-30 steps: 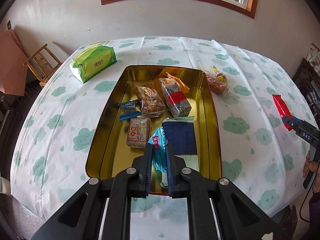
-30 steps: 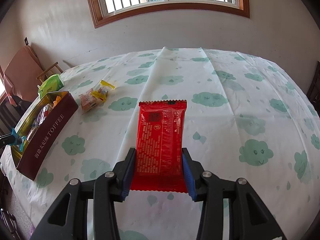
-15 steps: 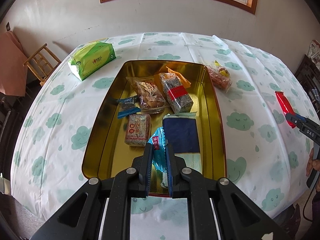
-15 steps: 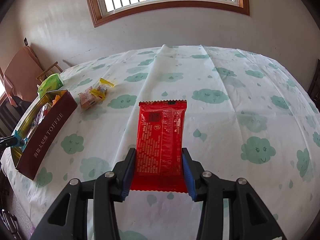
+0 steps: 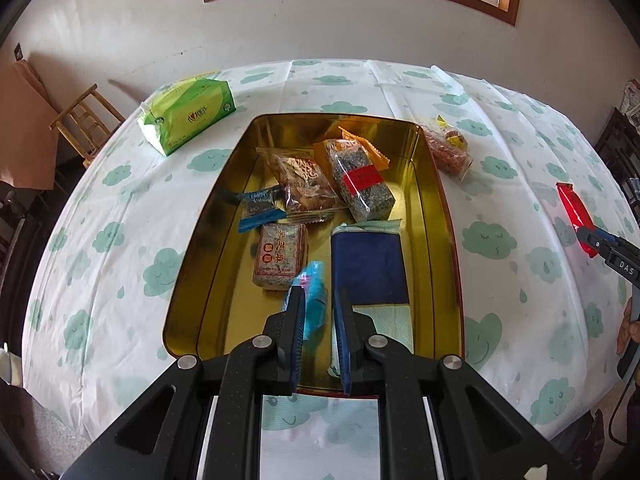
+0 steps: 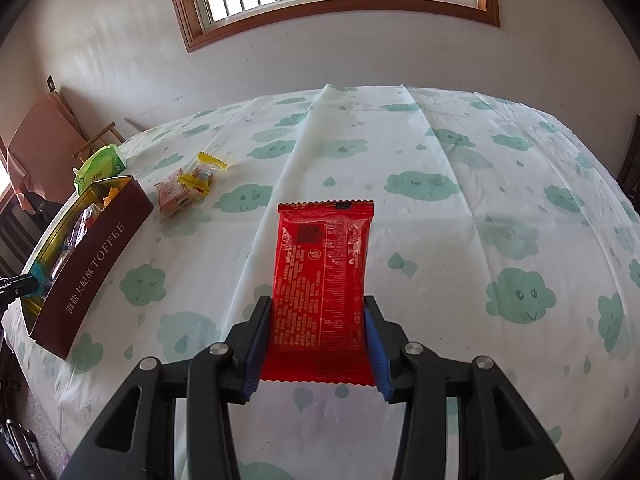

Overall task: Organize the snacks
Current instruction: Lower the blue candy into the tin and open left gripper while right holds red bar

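Tabletop [image 5: 120, 216] w/ cloud-print cloth is carrying: gold tin [image 5: 448, 240] lying centre frame, green tissue pack [image 5: 188, 116] sitting upper left, clear snack bag [image 5: 448, 148] resting just right of tin, red packet [image 6: 322, 280] lying centre.

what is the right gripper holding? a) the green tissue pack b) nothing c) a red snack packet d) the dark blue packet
c: in the right wrist view the right gripper has its jaws pressed against both sides of the red snack packet, above the tablecloth.
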Demonstrator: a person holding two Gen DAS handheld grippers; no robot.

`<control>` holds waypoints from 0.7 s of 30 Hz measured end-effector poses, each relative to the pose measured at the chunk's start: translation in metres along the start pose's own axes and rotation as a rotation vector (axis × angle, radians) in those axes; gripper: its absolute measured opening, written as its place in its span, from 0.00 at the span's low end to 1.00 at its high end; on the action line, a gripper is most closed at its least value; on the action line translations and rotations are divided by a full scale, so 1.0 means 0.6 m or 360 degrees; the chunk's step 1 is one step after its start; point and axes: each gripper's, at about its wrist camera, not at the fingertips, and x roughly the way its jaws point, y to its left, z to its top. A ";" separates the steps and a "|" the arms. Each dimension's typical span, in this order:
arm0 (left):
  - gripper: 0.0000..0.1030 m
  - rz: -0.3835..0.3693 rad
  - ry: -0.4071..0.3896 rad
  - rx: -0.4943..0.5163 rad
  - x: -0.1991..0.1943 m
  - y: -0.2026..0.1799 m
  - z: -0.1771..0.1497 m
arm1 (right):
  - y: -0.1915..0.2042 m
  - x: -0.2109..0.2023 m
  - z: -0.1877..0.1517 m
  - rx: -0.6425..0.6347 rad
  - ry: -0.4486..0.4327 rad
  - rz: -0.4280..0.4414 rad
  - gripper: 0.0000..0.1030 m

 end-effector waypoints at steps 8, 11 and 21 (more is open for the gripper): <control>0.28 0.0030 -0.0005 -0.0012 -0.001 0.002 0.000 | 0.001 0.001 -0.001 0.0004 0.0006 0.0004 0.43; 0.33 0.0055 -0.0021 -0.0005 -0.006 0.001 -0.001 | 0.000 0.002 -0.001 0.0010 0.0006 0.0010 0.43; 0.50 0.0105 -0.0066 0.0004 -0.020 -0.002 -0.004 | 0.001 -0.002 0.000 0.0035 0.0007 0.0032 0.43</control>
